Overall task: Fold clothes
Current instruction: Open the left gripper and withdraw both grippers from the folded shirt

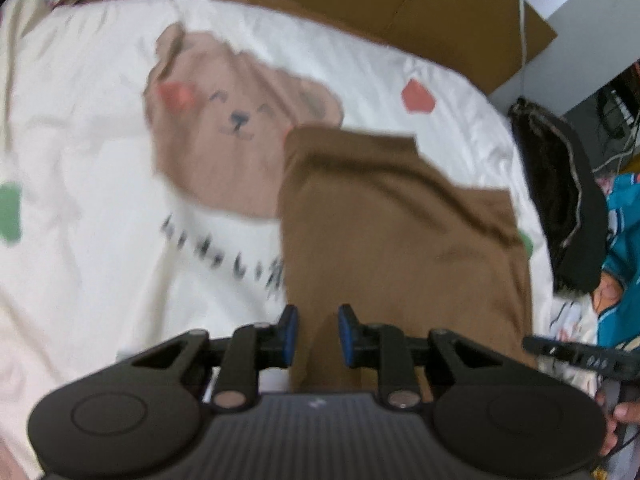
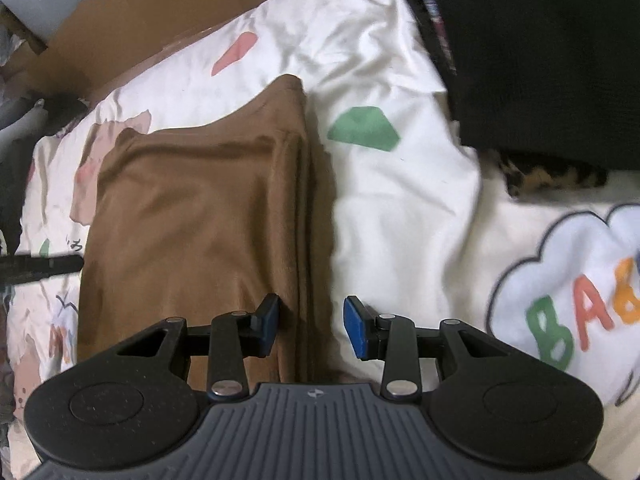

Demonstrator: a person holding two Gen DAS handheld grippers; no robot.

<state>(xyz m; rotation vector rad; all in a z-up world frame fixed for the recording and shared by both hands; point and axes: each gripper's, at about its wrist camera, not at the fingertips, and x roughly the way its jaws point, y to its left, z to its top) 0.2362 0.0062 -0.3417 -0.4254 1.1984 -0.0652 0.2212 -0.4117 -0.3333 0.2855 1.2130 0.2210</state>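
Black garment (image 2: 540,60) beside brown garment (image 2: 192,220)

Bright soft indoor light, motion blur, fisheye-bent edges

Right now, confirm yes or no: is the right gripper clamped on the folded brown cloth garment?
No: the right gripper has its blue pads apart above the folded brown cloth garment's edge, pressing nothing.

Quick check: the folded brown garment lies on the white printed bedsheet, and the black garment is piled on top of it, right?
Not quite. The black garment is not on the brown garment; it lies apart on the bedsheet, off to the right, with bare sheet between them. The right wrist view shows it. The rest is correct.
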